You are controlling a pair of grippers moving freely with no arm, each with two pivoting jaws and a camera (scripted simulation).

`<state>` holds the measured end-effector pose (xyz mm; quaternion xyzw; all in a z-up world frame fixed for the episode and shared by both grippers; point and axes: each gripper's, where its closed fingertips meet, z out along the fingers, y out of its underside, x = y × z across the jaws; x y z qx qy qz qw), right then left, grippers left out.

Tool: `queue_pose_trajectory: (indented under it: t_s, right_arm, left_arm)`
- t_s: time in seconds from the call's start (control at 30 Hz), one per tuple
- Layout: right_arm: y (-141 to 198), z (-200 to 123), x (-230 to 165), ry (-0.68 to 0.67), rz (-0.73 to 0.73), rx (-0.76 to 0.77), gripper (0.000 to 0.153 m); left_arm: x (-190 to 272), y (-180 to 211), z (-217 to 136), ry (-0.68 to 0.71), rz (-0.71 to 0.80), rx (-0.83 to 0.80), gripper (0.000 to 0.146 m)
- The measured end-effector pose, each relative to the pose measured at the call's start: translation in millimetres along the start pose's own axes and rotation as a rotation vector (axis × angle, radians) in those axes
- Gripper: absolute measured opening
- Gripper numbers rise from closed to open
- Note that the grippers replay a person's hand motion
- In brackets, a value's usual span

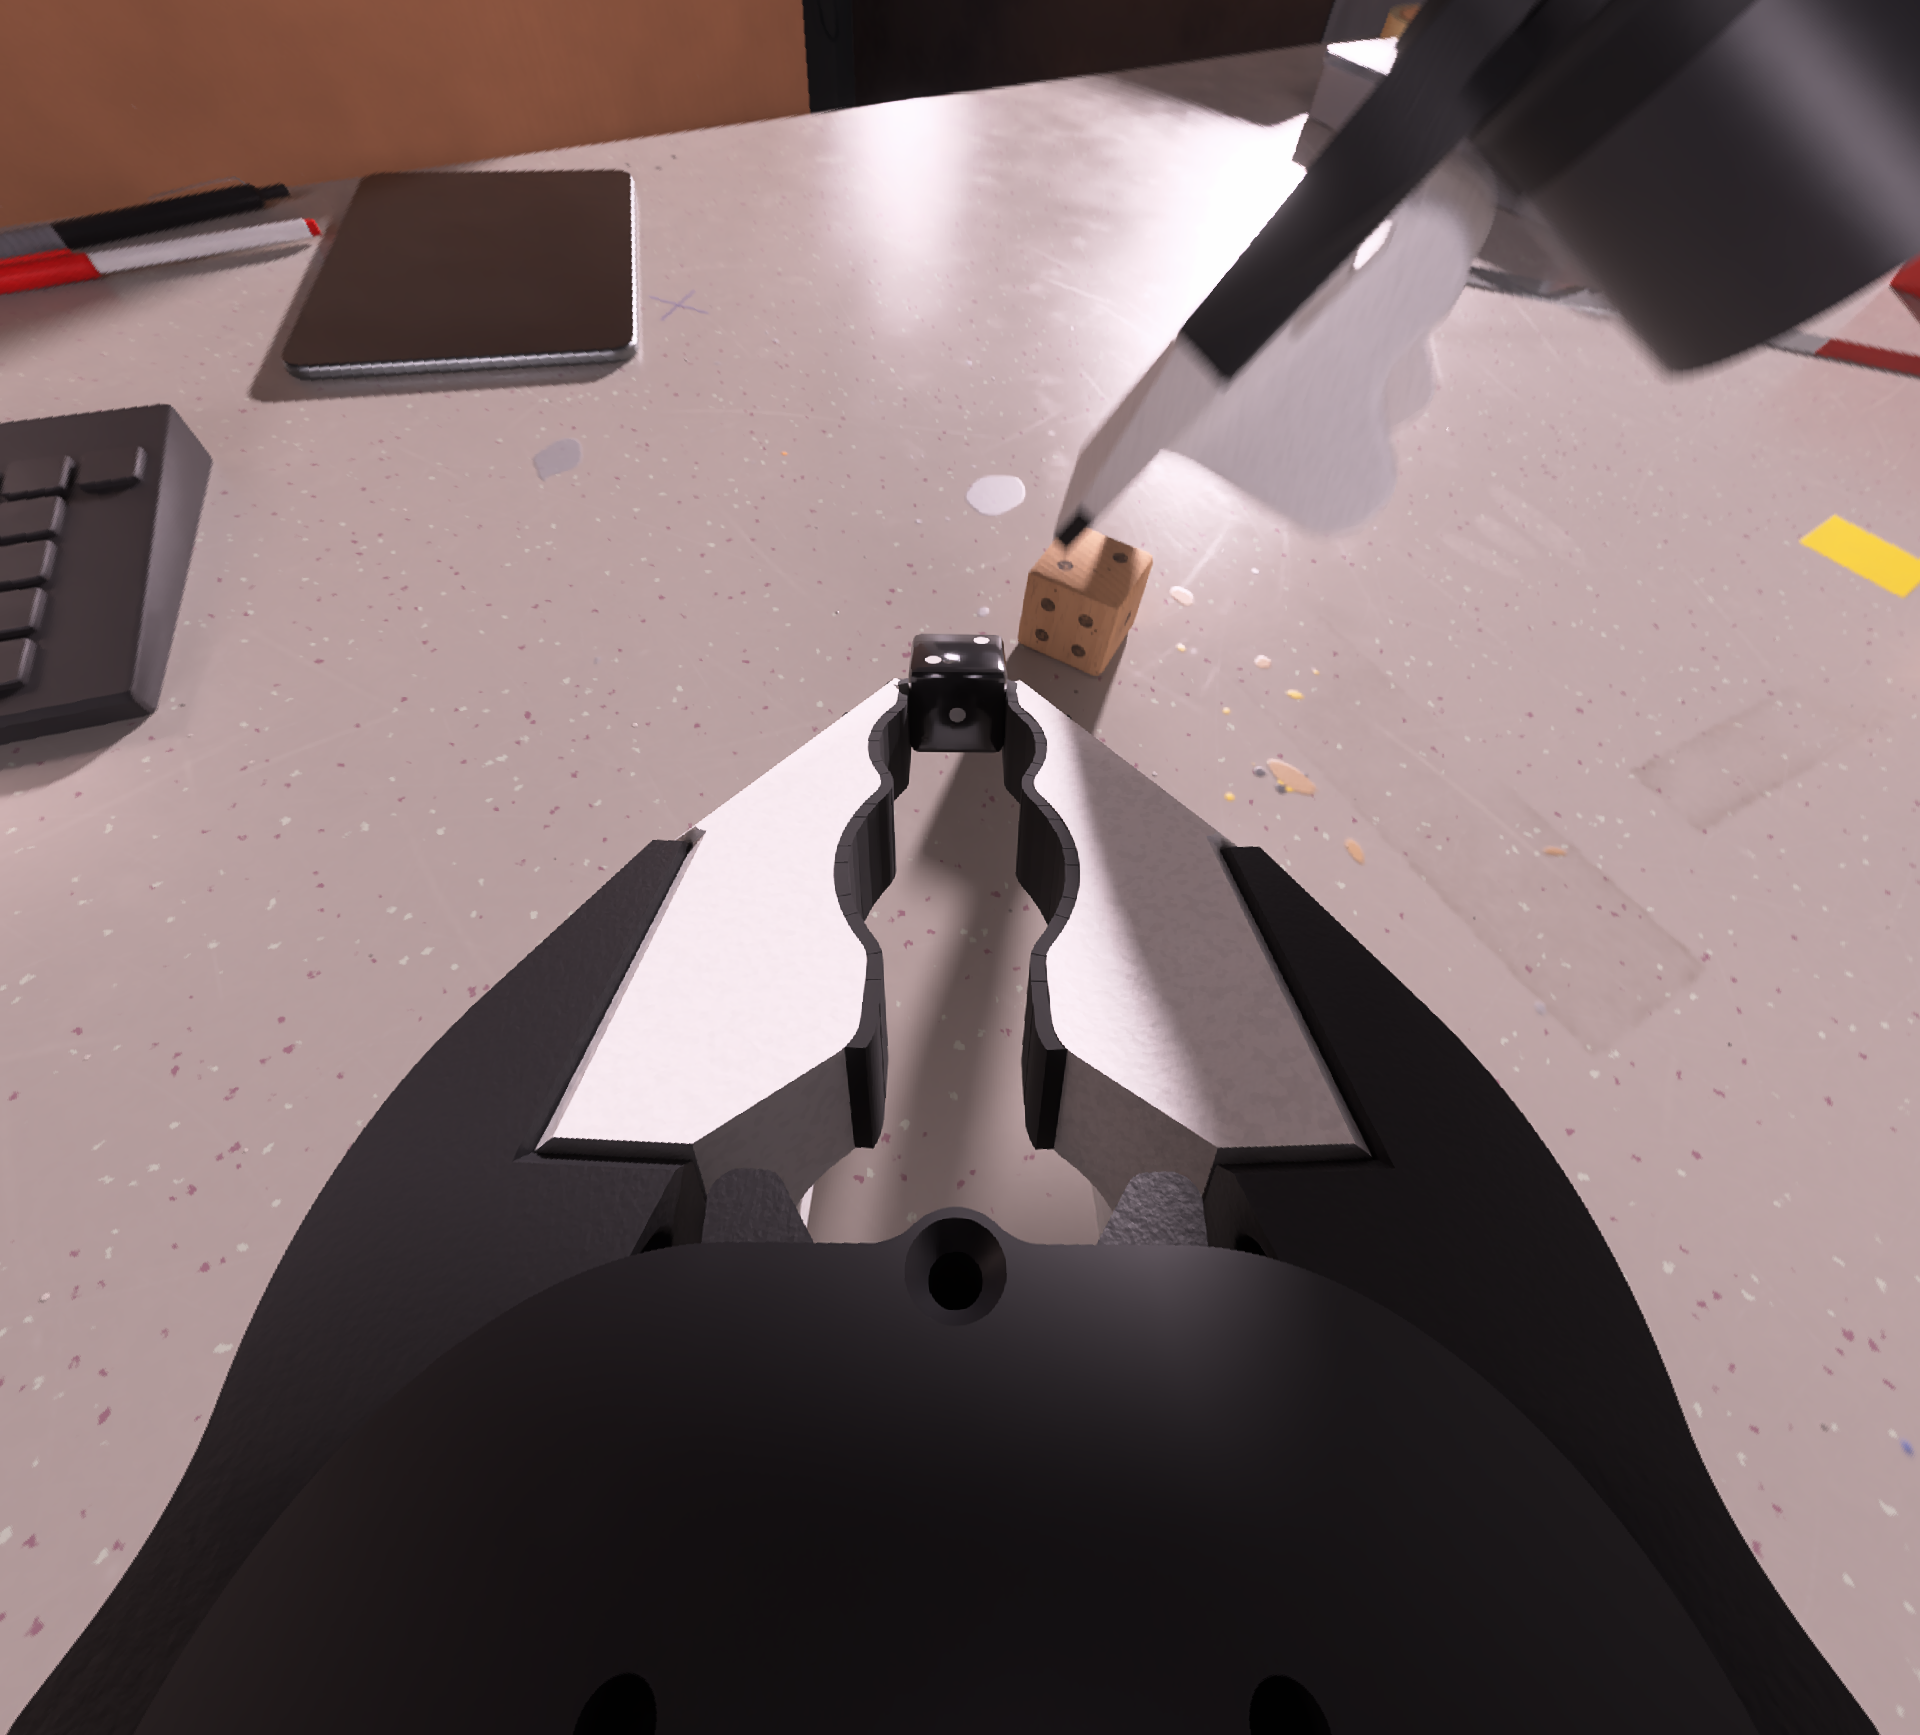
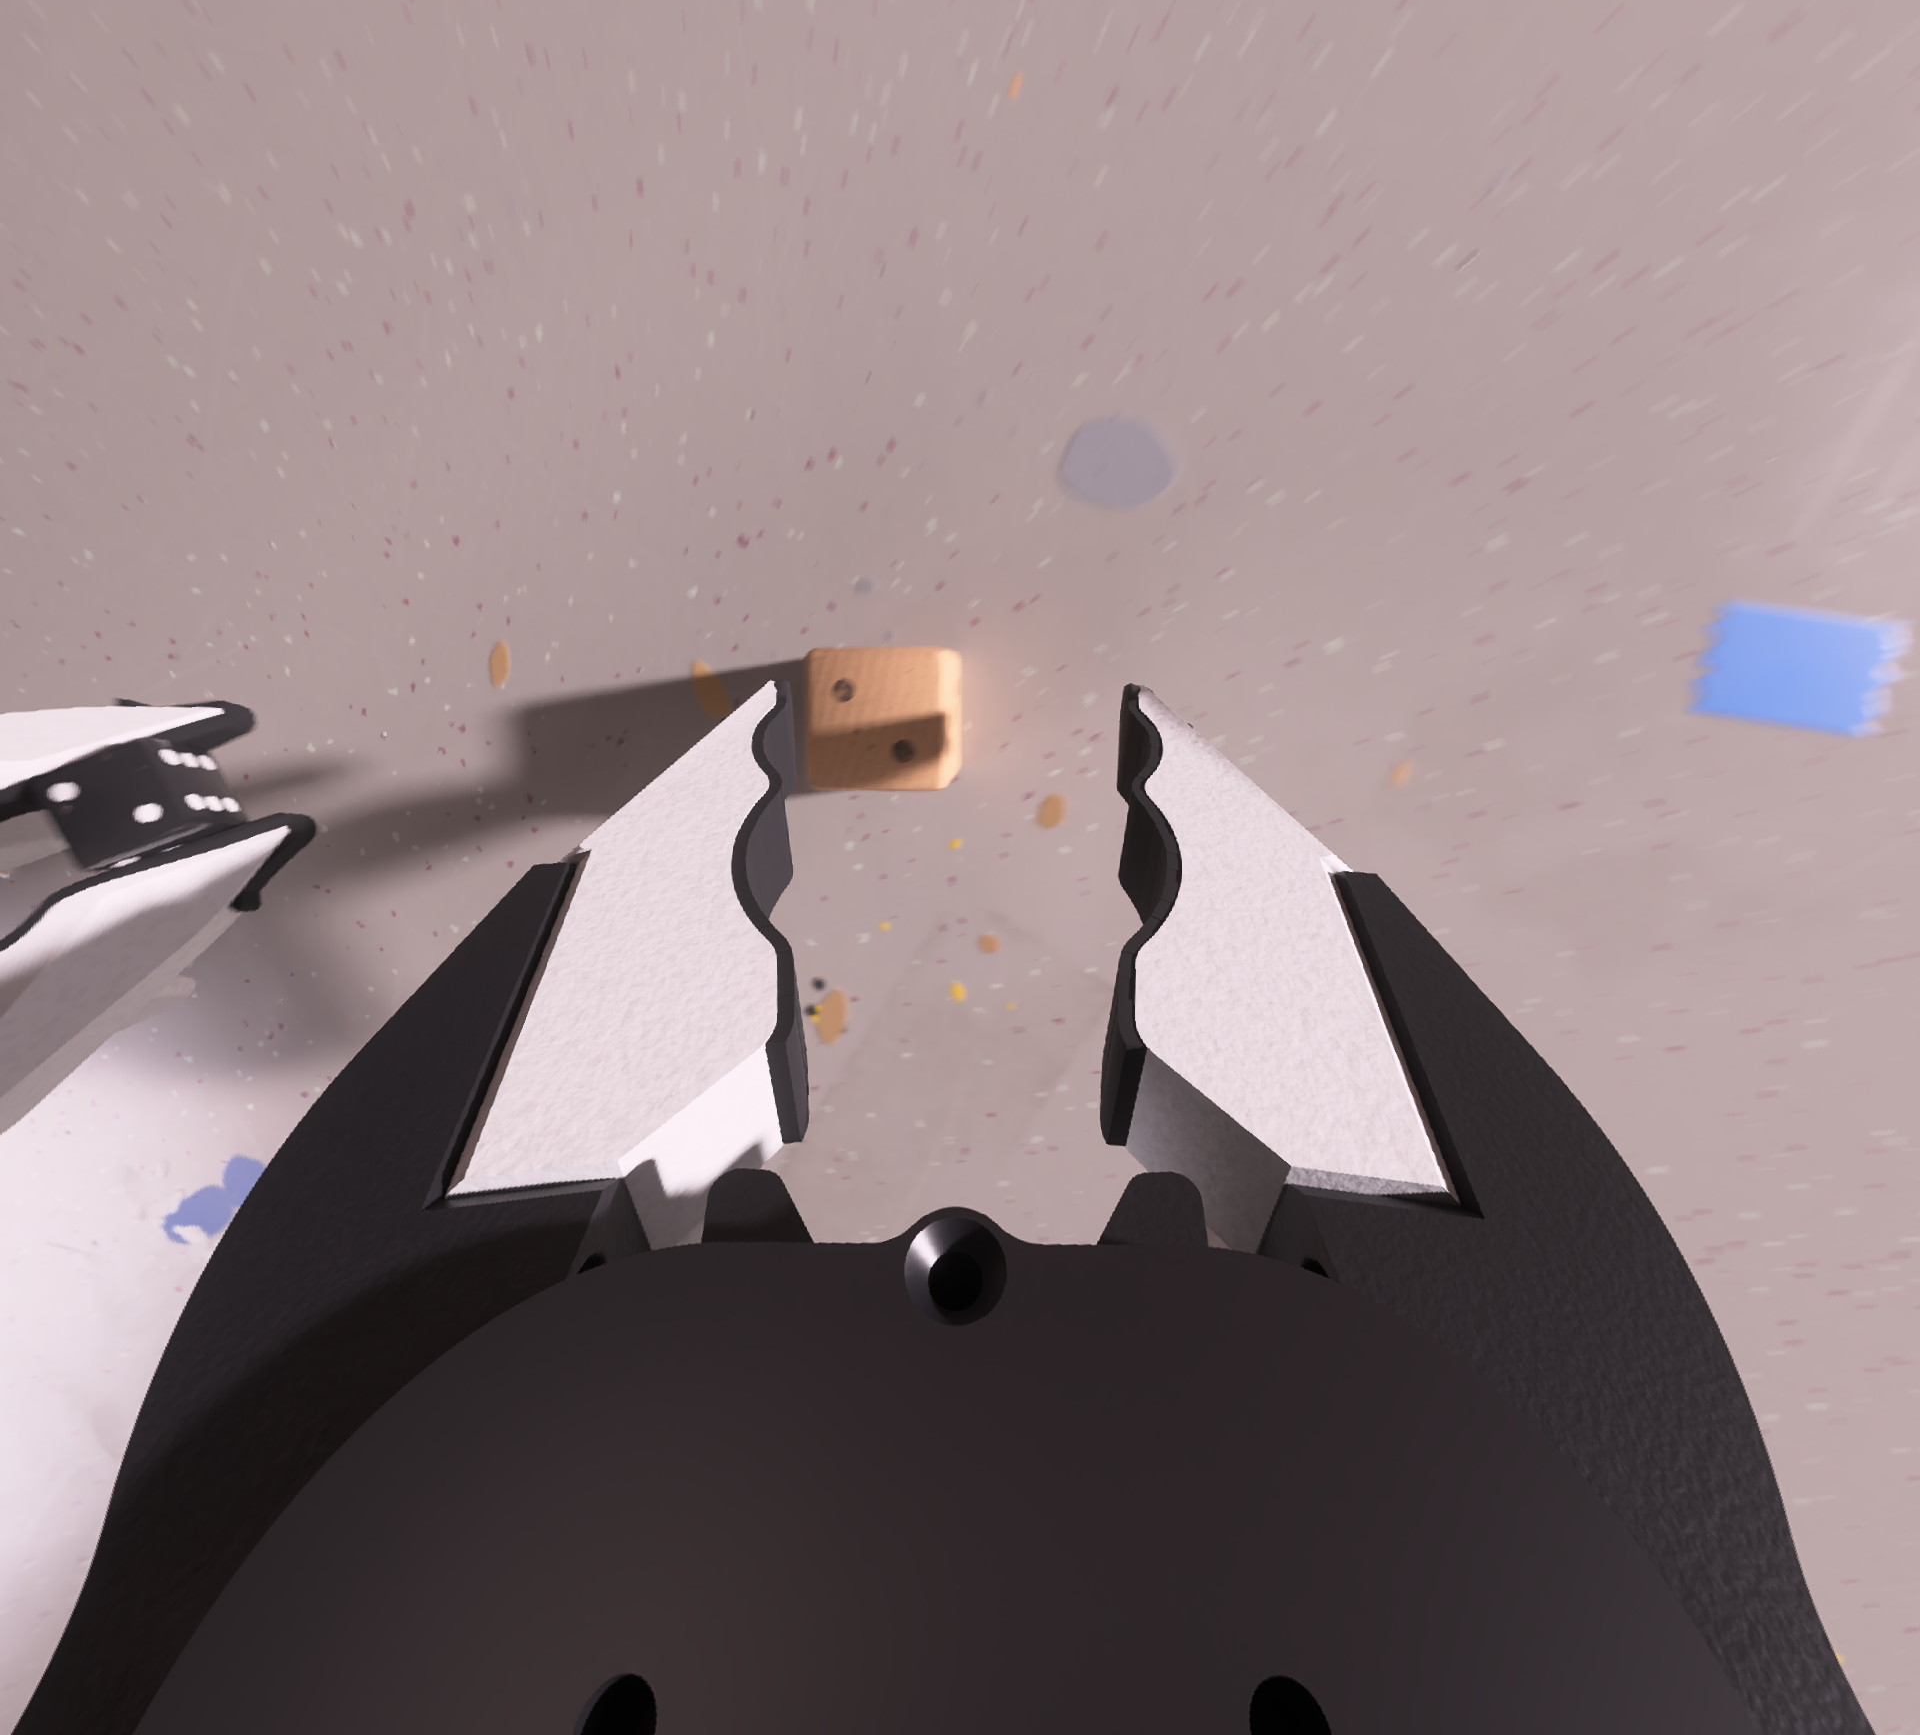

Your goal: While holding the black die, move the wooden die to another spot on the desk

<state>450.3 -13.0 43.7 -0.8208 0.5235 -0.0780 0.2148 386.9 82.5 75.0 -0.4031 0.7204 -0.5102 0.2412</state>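
Note:
My left gripper (image 1: 956, 698) is shut on the black die (image 1: 957, 693), held at its fingertips just above the speckled desk (image 1: 727, 605). The wooden die (image 1: 1086, 608) rests on the desk just right of and behind it. My right gripper (image 2: 951, 714) is open and points down at the wooden die (image 2: 883, 719), which lies between its fingertips, closer to the left finger. In the left wrist view one right fingertip (image 1: 1075, 527) hovers at the wooden die's top edge. The right wrist view also shows the left gripper (image 2: 156, 812) with the black die (image 2: 140, 802) at the left.
A dark tablet (image 1: 468, 272) and pens (image 1: 145, 236) lie at the back left, a keyboard corner (image 1: 73, 563) at the left. A yellow tape patch (image 1: 1860, 553) is on the right, a blue tape patch (image 2: 1797, 683) shows in the right wrist view.

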Motion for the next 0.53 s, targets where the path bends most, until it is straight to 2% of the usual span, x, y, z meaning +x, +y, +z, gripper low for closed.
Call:
queue_pose_trajectory:
  t_s: [0.1,0.2,0.3,0.4,0.53]
  right_arm:
    - [-13.7,-17.3,17.3,-0.052,-0.104,0.050,0.063]
    - [-14.9,-2.1,40.9,-0.069,-0.306,0.070,0.061]
    - [-4.6,12.3,35.6,-0.201,-0.357,0.089,0.061]
    - [-0.6,16.8,30.8,-0.185,-0.410,0.175,0.057]
    - [9.5,22.9,27.7,-0.181,-0.451,0.157,0.058]
  left_arm:
    - [2.9,4.8,2.1,0.001,0.026,-0.030,0.016]
    - [4.0,5.9,2.9,-0.008,0.048,-0.036,0.016]
    - [7.5,9.6,4.2,0.012,0.047,-0.060,0.016]
    - [17.9,15.7,6.5,0.055,0.066,-0.103,0.016]
    - [30.5,20.2,9.6,0.058,0.186,-0.130,0.016]
